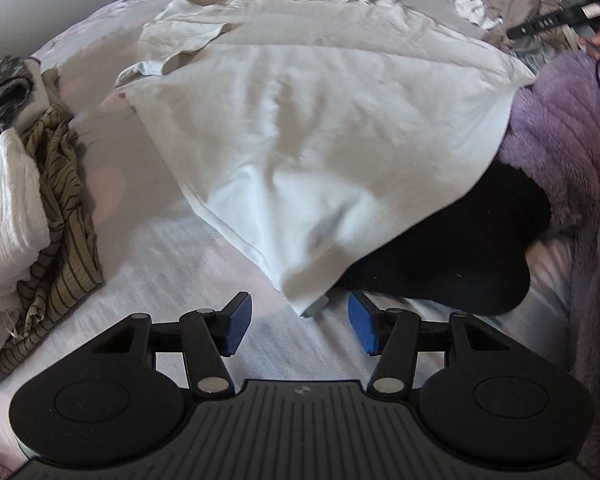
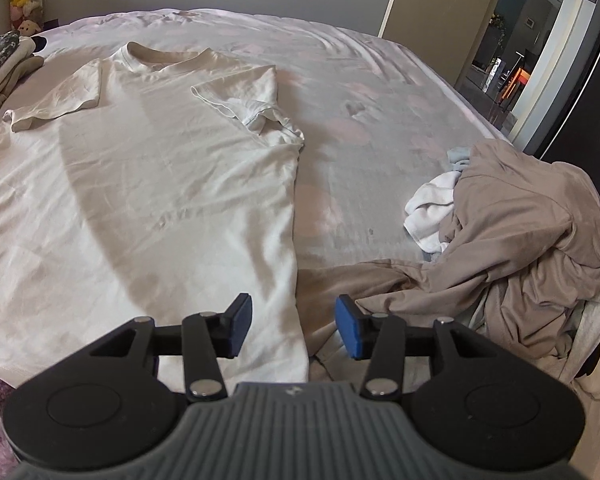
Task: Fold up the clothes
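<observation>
White T-shirt (image 2: 148, 184) spread flat on the bed (image 2: 380, 92).
Left gripper (image 1: 300, 328) wide at its hem corner; right gripper (image 2: 294, 328) wide, straddling its side edge.

No legible text, labels, brand names or numbers in either view. One small round emblem on the ribbed housing of the left gripper (image 1: 300, 326); it carries no readable lettering. A similar faint mark sits on the housing of the right gripper (image 2: 294, 326), too blurred to read. Small pale markings along the black bar (image 1: 548, 24) at upper right of the left view; too small to make out. Faint print on the T-shirt (image 2: 172, 212); unreadable.
</observation>
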